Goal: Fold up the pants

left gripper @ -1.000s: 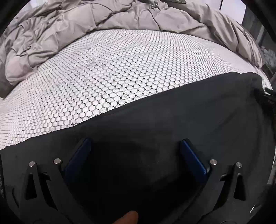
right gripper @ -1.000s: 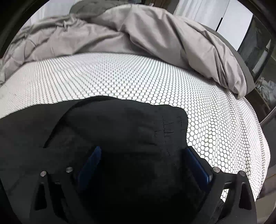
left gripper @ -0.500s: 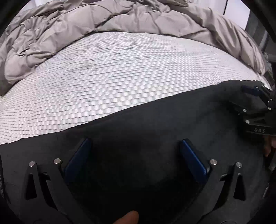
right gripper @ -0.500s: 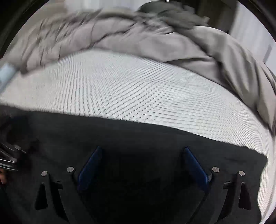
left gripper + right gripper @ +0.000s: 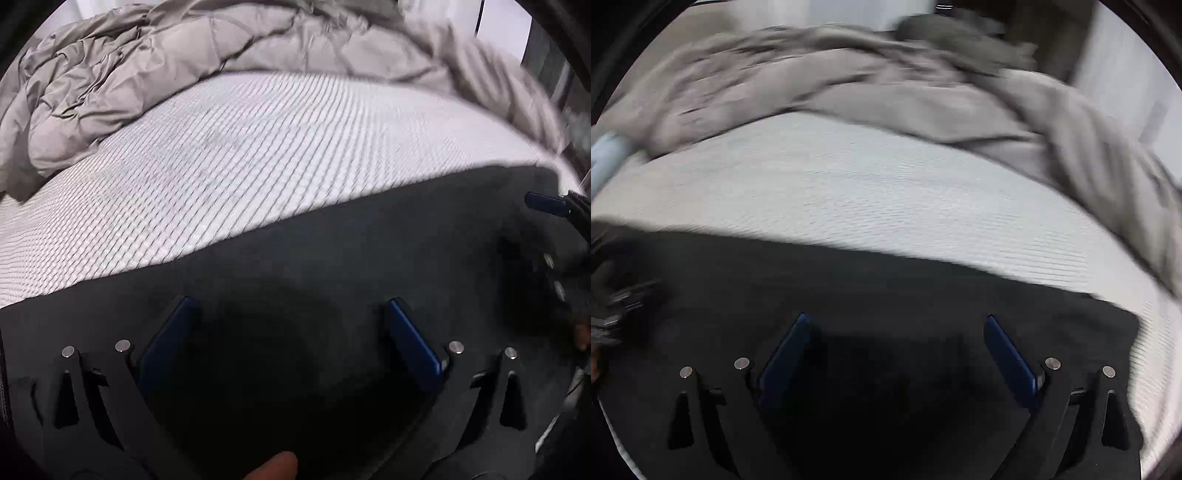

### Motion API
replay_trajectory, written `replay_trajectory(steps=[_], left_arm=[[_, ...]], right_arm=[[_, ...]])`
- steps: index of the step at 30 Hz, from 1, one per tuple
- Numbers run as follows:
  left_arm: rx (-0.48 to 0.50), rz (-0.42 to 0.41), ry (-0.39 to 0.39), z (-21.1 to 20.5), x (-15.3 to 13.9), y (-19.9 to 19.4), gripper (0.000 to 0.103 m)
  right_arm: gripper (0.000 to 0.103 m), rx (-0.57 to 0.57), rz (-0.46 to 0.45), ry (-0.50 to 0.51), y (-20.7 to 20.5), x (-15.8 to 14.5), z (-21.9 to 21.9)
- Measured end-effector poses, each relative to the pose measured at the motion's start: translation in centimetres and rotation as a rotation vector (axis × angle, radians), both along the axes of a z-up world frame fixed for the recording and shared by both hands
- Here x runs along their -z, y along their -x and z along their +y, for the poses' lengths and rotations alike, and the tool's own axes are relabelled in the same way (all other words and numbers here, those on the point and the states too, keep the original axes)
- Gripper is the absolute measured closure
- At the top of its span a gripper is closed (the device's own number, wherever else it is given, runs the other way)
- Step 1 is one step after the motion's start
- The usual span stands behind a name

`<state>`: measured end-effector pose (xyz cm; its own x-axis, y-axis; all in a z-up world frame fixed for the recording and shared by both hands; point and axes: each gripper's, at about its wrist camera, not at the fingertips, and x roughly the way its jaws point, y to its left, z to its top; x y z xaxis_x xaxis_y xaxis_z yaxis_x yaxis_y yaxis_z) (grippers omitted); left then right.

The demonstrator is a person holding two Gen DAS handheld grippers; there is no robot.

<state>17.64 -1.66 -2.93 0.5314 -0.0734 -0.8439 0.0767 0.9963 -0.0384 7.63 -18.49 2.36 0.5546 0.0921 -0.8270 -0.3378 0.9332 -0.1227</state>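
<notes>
Black pants (image 5: 332, 258) lie spread across the near part of a bed with a white honeycomb-patterned sheet (image 5: 258, 147). My left gripper (image 5: 288, 314) hovers open just over the dark fabric, its blue pads wide apart with nothing between them. At the right edge of the left wrist view the right gripper (image 5: 554, 210) shows one blue pad over the pants' end. In the right wrist view the pants (image 5: 923, 288) fill the lower half and my right gripper (image 5: 895, 328) stands open above them. The left gripper (image 5: 617, 306) shows as a dark blur at the left edge.
A crumpled grey duvet (image 5: 184, 66) is piled along the far side of the bed, also the duvet (image 5: 886, 81) in the right view. A fingertip (image 5: 277, 467) shows at the bottom edge. The bed's right edge (image 5: 1160, 350) drops off beside the pants' end.
Both views have swung and are motion-blurred. The folded-over end of the pants seen a second ago now lies flat as a straight dark band; the right gripper has come into the left view.
</notes>
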Motion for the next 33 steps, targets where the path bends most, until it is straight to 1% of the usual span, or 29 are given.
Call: replay_trajectory(steps=[1,2,3,4,5,7,8,9,10,11,12,14,16,17,19,20,21,22,23,24,25,26,27,28,29,30,31,33], left_arm=[[-0.003,0.007,-0.013,0.4,0.4,0.3,0.0],[-0.009,0.007,-0.017,1.0,0.6,0.7,0.0],[-0.021,0.005,-0.029,2.0,0.7,1.1,0.0],[-0.044,0.0,-0.054,3.1,0.5,1.8,0.0],[-0.066,-0.009,-0.083,4.3,0.5,2.7,0.0],[-0.098,-0.016,-0.1,6.9,0.8,3.9,0.0],[-0.101,-0.024,-0.079,7.9,0.8,4.6,0.0],[-0.121,-0.034,-0.074,9.3,0.8,5.5,0.0],[-0.137,-0.042,-0.088,10.1,0.7,6.3,0.0],[-0.13,-0.056,-0.081,10.5,0.4,7.3,0.001],[-0.126,-0.073,-0.07,10.8,0.0,8.1,0.001],[-0.109,-0.101,-0.052,10.5,-0.8,9.5,0.001],[-0.056,-0.148,-0.018,9.2,-1.8,11.2,0.001],[-0.015,-0.167,0.005,8.0,-2.0,11.8,0.001],[0.036,-0.133,0.013,5.7,-1.5,11.9,0.001],[0.066,-0.092,-0.004,4.6,-0.8,11.6,0.001],[0.094,-0.057,-0.06,3.6,0.2,11.5,0.0],[0.105,-0.058,-0.093,3.2,0.7,11.7,0.0],[0.11,-0.062,-0.09,3.5,0.7,12.1,0.0],[0.106,-0.054,-0.088,4.0,0.5,12.4,0.0],[0.095,-0.053,-0.091,4.6,0.5,12.7,0.0],[0.083,-0.054,-0.09,5.2,0.4,13.0,0.0],[0.056,-0.052,-0.078,6.5,0.4,13.7,0.0],[0.032,-0.044,-0.089,7.5,0.4,14.1,0.0],[0.001,-0.034,-0.119,8.5,0.5,14.7,0.0],[-0.01,-0.034,-0.122,9.5,0.4,15.1,0.0],[0.0,-0.038,-0.107,9.9,0.2,15.7,0.0],[0.021,-0.057,-0.125,10.1,-0.3,16.9,0.0]], right_arm=[[0.006,-0.051,0.047,0.012,0.2,1.3,1.0],[0.007,-0.067,0.054,0.076,0.2,2.4,1.8],[0.006,-0.075,0.037,0.112,0.4,2.9,2.0],[0.006,-0.073,0.026,0.108,0.6,2.8,1.4],[0.006,-0.044,0.03,0.114,0.3,2.6,0.6],[0.005,0.03,0.005,0.16,0.1,2.5,-1.7],[0.003,0.063,0.01,0.153,0.0,2.5,-2.8],[0.002,0.077,0.026,0.116,-0.3,2.5,-3.7],[0.002,0.093,0.045,0.071,-0.4,2.5,-4.5],[0.002,0.099,0.044,0.061,-0.3,2.3,-4.7],[0.002,0.096,0.025,0.07,0.0,1.9,-4.6],[0.003,0.063,-0.029,0.093,1.3,0.6,-3.3],[0.003,-0.007,-0.05,0.044,2.7,0.0,-1.5],[0.003,-0.047,-0.043,0.008,3.2,-0.3,-0.4],[0.003,-0.122,-0.002,-0.052,4.2,-0.2,2.2],[0.003,-0.176,0.036,-0.081,4.6,0.4,3.7],[0.003,-0.217,0.068,-0.077,4.6,1.2,4.8],[0.003,-0.247,0.084,-0.046,4.6,2.2,5.8],[0.004,-0.259,0.084,0.001,4.9,2.9,6.6],[0.004,-0.274,0.072,0.076,5.2,4.0,7.1],[0.004,-0.281,0.059,0.078,5.5,3.9,7.1],[0.004,-0.275,0.058,0.07,5.6,3.7,6.3],[0.003,-0.247,0.059,0.085,5.5,3.6,5.2],[0.003,-0.211,0.037,0.112,5.4,3.4,4.0],[0.003,-0.178,0.025,0.135,5.2,3.5,2.9],[0.003,-0.142,0.023,0.14,5.1,3.5,1.6],[0.003,-0.108,0.025,0.129,4.8,3.5,0.4],[0.002,-0.054,0.028,0.104,4.4,3.4,-1.6]])
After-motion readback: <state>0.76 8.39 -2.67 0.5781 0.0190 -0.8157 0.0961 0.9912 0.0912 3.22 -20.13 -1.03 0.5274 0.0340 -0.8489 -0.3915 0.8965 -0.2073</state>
